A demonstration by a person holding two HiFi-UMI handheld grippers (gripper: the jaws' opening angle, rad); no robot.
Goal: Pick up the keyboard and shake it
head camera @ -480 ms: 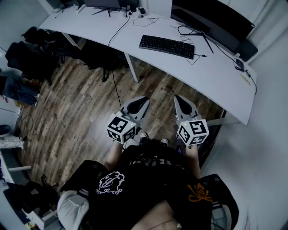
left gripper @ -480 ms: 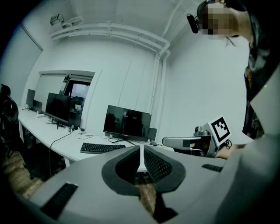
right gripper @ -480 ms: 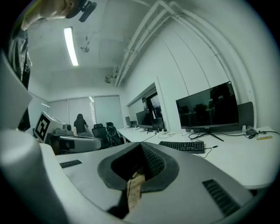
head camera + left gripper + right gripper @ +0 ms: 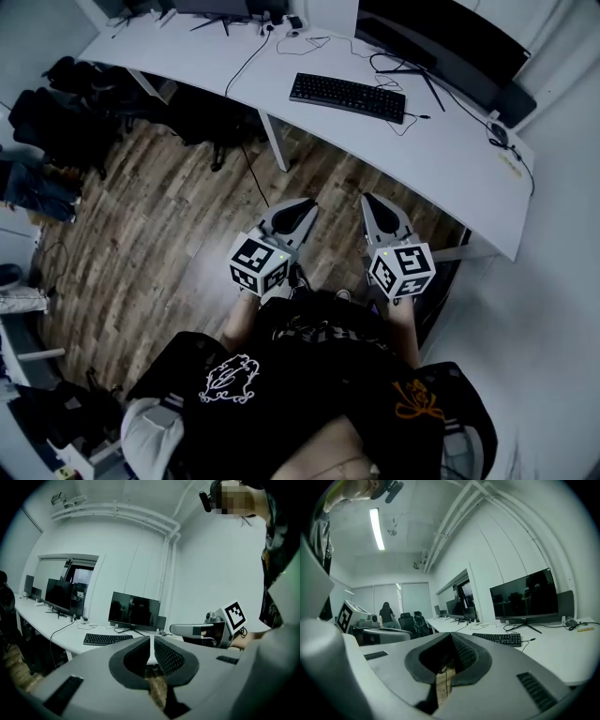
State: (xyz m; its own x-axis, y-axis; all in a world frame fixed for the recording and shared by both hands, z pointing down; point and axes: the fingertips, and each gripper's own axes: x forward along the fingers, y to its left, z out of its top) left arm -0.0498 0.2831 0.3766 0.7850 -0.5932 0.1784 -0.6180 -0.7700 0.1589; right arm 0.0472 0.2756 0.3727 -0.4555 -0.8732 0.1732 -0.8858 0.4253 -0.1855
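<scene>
A black keyboard [image 4: 348,97] lies flat on the long white desk [image 4: 441,159], in front of a dark monitor [image 4: 441,42]; it also shows in the left gripper view as the keyboard [image 4: 107,639] and in the right gripper view as the keyboard [image 4: 497,639]. My left gripper [image 4: 306,208] and right gripper [image 4: 371,203] are held side by side over the wooden floor, well short of the desk, both shut and empty. In their own views the left gripper [image 4: 152,638] and right gripper [image 4: 450,636] have jaw tips that meet with nothing between them.
A thin cable [image 4: 246,66] runs across the desk and down to the floor. Bags and clutter [image 4: 56,103] lie at the left by a desk leg [image 4: 275,141]. Office chairs [image 4: 407,620] and a standing person [image 4: 387,612] are far off in the room. More monitors [image 4: 60,595] line the desk.
The left gripper has shifted slightly to the right and toward the desk. The right gripper has barely moved.
</scene>
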